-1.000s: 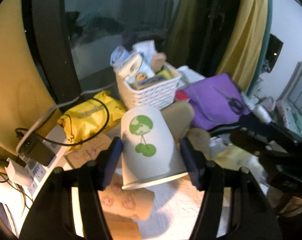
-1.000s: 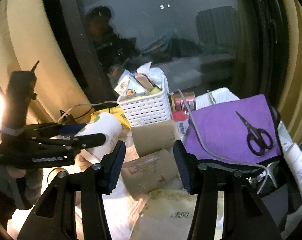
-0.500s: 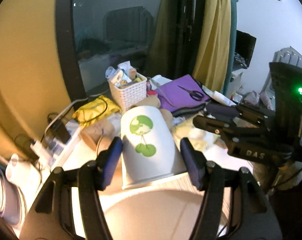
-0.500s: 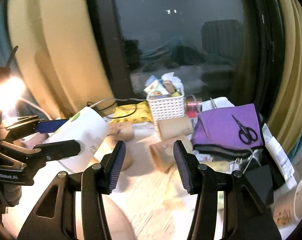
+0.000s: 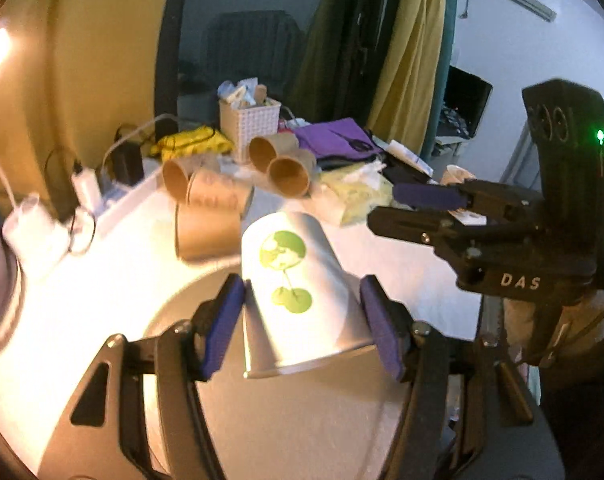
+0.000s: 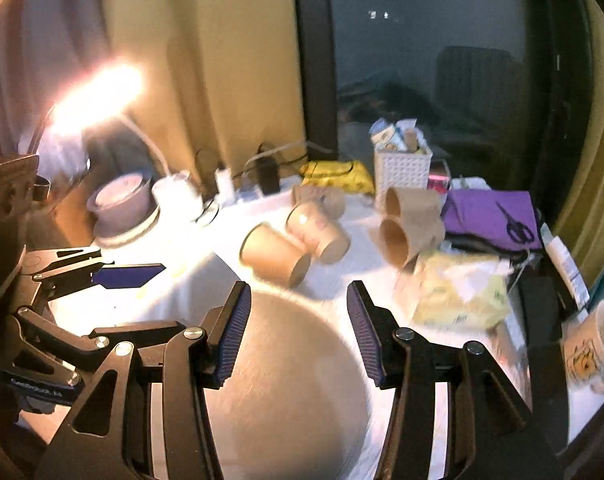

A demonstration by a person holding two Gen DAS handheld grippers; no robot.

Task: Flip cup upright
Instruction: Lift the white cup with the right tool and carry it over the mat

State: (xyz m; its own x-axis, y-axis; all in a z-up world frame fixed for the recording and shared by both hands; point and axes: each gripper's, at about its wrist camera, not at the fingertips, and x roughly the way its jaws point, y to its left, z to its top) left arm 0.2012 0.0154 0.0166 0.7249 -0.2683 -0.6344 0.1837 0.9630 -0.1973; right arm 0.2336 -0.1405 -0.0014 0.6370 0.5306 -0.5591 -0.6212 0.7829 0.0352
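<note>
Left gripper [image 5: 302, 324] pinches the white cup [image 5: 297, 292] between both blue pads, pads touching its sides. Cup is upside down, tilted, closed base pointing away, rim toward the camera, green print facing up. It is held above a round grey plate [image 5: 173, 312] near the front edge of the table [image 5: 101, 280]; plate rim washed out by lamp glare, its near part cut off by the gripper frame.

Right gripper [image 6: 297, 328] is spread apart, nothing between its fingers, hovering over the same plate. In its view the cup is hidden; only one blue pad of the left gripper shows at the left.

Brown paper cups [image 6: 277, 256] lie on their sides mid-table, blurred. White basket [image 6: 402, 172] at the back edge; its contents are hard to make out. Scissors [image 6: 516, 226] lie on a purple cloth [image 6: 478, 212] at the right edge. Mug [image 6: 596, 344] at the front right corner, partly cut off.
</note>
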